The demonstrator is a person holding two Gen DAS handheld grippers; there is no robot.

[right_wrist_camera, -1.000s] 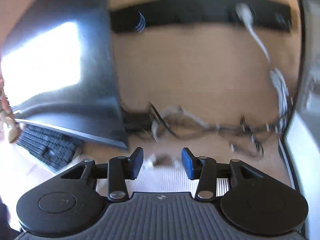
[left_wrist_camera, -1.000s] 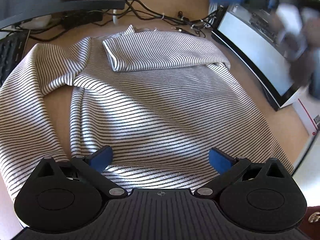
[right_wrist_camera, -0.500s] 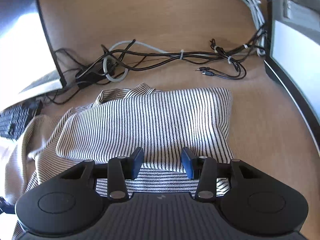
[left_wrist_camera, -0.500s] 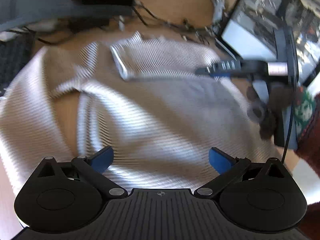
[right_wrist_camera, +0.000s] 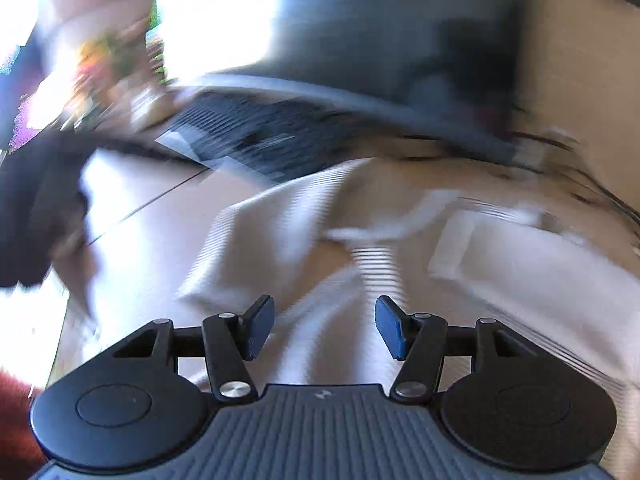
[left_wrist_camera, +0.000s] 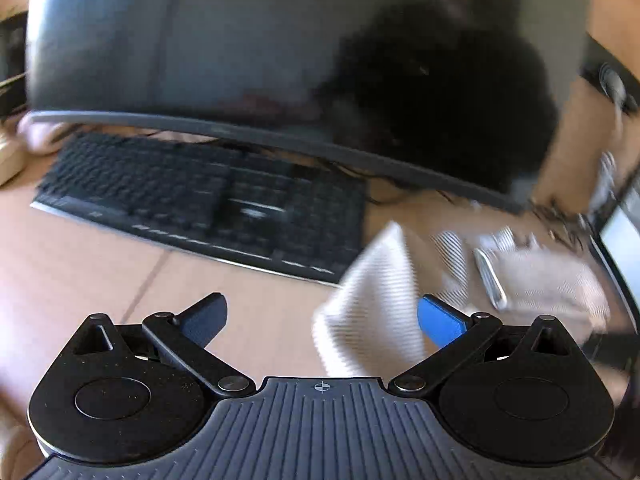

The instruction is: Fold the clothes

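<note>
The left gripper point(left_wrist_camera: 322, 318) hangs over the wooden table point(left_wrist_camera: 80, 280) with its jaws released and spread wide, nothing between them. One sleeve of the striped shirt point(left_wrist_camera: 372, 308) lies just inside its right blue finger, stretching away toward the rest of the garment, which is bunched further off to the right with a folded part on top. Whether the finger actually touches the cloth I cannot tell, since the view is smeared by motion. Beyond the sleeve a black keyboard point(left_wrist_camera: 208, 200) sits on the table, and behind it stands a dark curved monitor point(left_wrist_camera: 200, 48). The edge of a second screen point(left_wrist_camera: 620, 236) shows at the far right.

The right gripper point(right_wrist_camera: 325, 328) is over the body of the striped shirt point(right_wrist_camera: 332, 320), jaws also released and holding nothing, though parted less than the other pair. From this side the sleeve reaches off to the left across the table point(right_wrist_camera: 140, 200), and the folded part lies to the right. The keyboard point(right_wrist_camera: 248, 136) and the monitor point(right_wrist_camera: 360, 32) are blurred streaks behind the cloth
</note>
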